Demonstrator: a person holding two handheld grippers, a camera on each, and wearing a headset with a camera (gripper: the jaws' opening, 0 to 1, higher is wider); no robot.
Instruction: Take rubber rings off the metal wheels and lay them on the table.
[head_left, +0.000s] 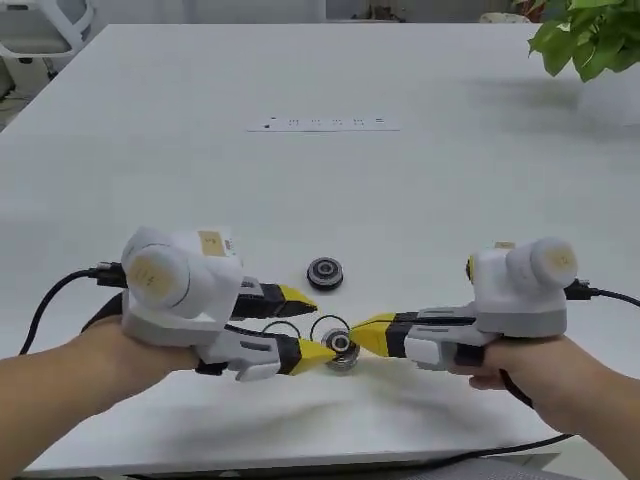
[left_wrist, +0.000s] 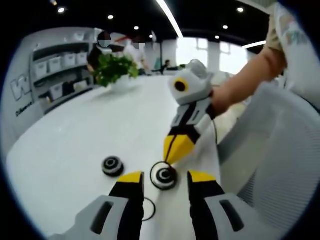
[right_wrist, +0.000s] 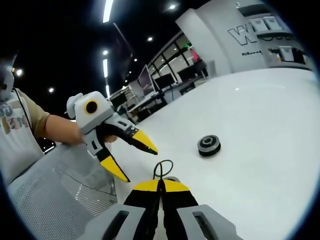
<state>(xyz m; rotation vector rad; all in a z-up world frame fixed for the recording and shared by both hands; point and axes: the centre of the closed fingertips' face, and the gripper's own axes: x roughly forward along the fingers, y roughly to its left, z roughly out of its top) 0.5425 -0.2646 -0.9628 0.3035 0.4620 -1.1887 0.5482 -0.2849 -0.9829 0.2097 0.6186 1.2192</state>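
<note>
Rubber ring: clamped in right hand-held gripper, jaws pressed together on thin black loop. Rises just above metal wheel, which rests on white table near front edge. Left hand-held gripper: jaws apart, one on each side of same wheel; contact with wheel not determinable. Flat on table just beside left jaws: second loose ring. Farther out, apart from both tools: second wheel. At far corner: potted plant.
</note>
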